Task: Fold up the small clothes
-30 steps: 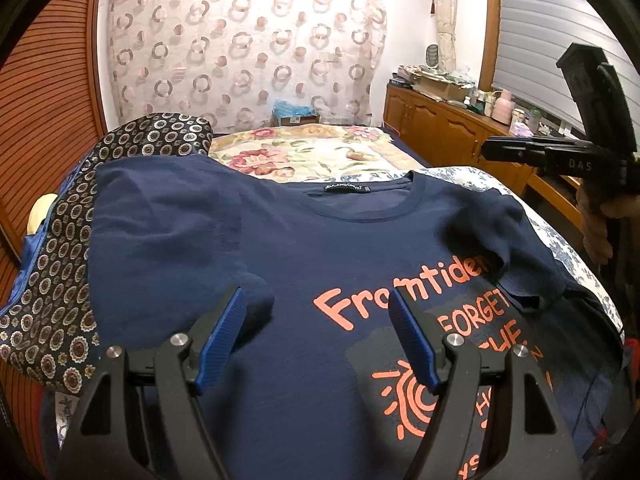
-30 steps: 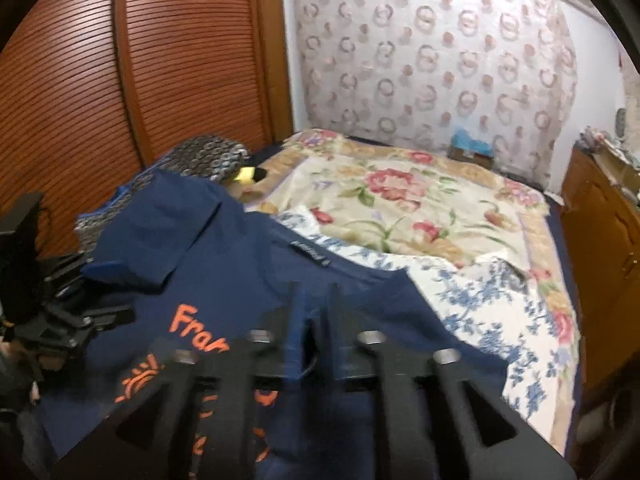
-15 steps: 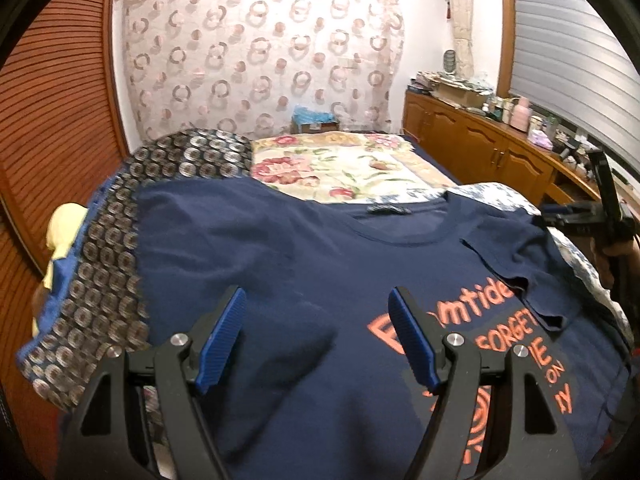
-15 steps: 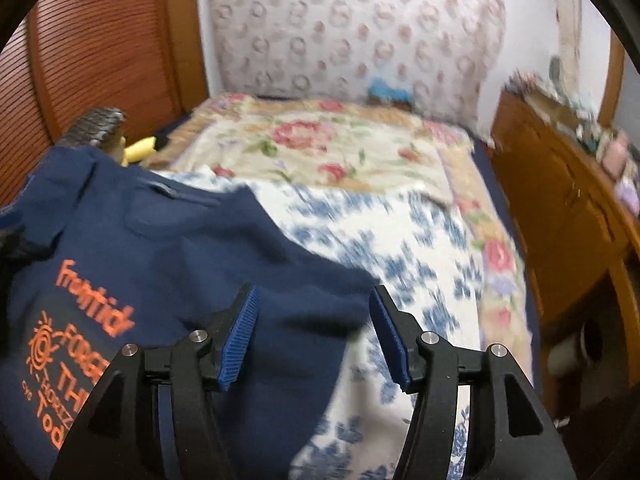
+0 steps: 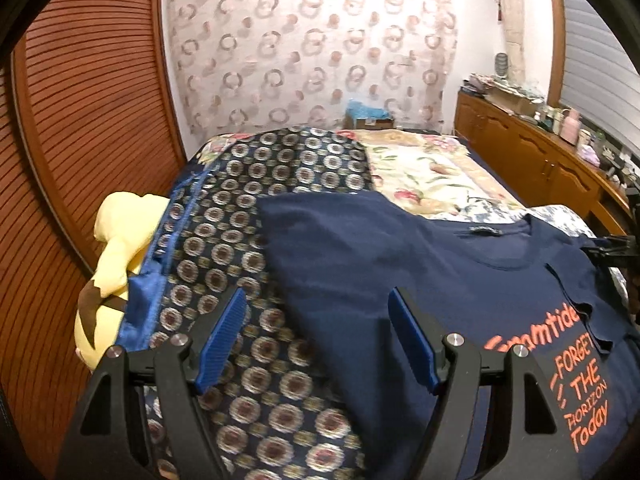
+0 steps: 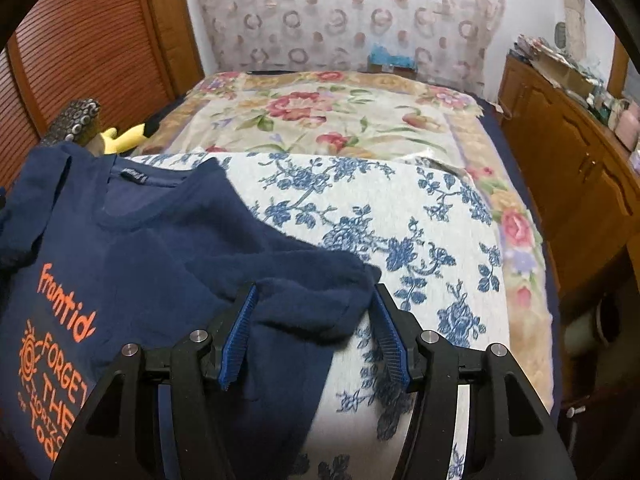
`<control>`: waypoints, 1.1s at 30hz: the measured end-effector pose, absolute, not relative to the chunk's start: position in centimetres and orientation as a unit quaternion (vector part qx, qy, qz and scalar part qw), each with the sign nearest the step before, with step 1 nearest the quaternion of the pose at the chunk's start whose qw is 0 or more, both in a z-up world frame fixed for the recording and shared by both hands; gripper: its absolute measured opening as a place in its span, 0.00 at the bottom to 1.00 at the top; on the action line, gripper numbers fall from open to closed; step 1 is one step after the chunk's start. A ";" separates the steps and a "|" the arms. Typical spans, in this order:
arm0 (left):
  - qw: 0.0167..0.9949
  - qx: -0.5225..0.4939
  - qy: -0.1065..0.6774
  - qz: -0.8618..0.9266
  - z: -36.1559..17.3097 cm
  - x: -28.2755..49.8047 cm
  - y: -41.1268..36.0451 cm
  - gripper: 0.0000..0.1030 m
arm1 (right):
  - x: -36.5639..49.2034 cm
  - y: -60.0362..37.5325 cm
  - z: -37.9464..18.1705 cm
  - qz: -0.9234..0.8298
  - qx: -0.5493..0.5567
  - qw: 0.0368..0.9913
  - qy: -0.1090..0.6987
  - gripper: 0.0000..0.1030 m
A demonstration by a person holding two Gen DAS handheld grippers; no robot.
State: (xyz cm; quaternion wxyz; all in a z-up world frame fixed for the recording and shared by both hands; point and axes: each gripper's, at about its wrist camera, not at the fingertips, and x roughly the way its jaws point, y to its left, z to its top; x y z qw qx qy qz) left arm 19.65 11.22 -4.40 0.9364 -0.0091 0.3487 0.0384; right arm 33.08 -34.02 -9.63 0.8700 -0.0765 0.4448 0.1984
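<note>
L gripper (image 5: 316, 340) wide open, empty, over shirt (image 5: 400, 264) edge. R gripper (image 6: 314, 336) wide open astride sleeve (image 6: 304, 296), not clamped.

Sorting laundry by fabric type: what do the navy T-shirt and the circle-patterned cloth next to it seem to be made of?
The navy T-shirt looks like matte cotton jersey: soft wrinkles, ribbed collar, no shine; its orange print looks flat, probably screen-printed. The circle-patterned cloth seems a woven satin or silky synthetic: its blue edge catches light with a sheen. Exact fibre cannot be told from the look.
</note>
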 end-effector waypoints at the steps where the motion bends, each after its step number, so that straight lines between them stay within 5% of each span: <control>1: 0.936 -0.008 0.350 0.041 -4.4 19.8 11.5 0.72 | 33.1 -33.9 -9.6 0.204 -0.080 0.869 0.445 0.46; 3: 0.935 -0.009 0.352 0.043 -4.4 20.2 12.1 0.72 | 33.1 -33.5 -9.4 0.214 -0.082 0.866 0.445 0.32; 4: 0.935 -0.011 0.353 0.043 -4.3 20.4 12.4 0.72 | 33.1 -33.4 -9.2 0.226 -0.082 0.863 0.445 0.11; 7: 0.934 -0.010 0.356 0.041 -4.2 21.0 12.8 0.72 | 32.5 -33.6 -7.9 0.229 -0.080 0.880 0.409 0.09; 12: 0.931 -0.017 0.365 0.027 -4.5 21.8 13.5 0.69 | 32.7 -34.3 -7.4 0.203 -0.068 0.894 0.394 0.09; 18: 0.927 -0.037 0.374 0.007 -4.5 23.1 14.3 0.52 | 33.0 -34.3 -8.1 0.203 -0.068 0.889 0.406 0.09; 24: 0.918 -0.054 0.392 0.002 -4.6 25.0 15.1 0.51 | 33.4 -34.5 -8.5 0.200 -0.065 0.884 0.417 0.10; 28: 0.915 -0.065 0.399 -0.012 -4.9 25.9 15.2 0.50 | 33.6 -34.7 -9.1 0.197 -0.068 0.881 0.425 0.21; 33: 0.913 -0.077 0.399 -0.030 -4.9 26.5 15.0 0.25 | 34.1 -35.1 -9.7 0.193 -0.061 0.877 0.435 0.37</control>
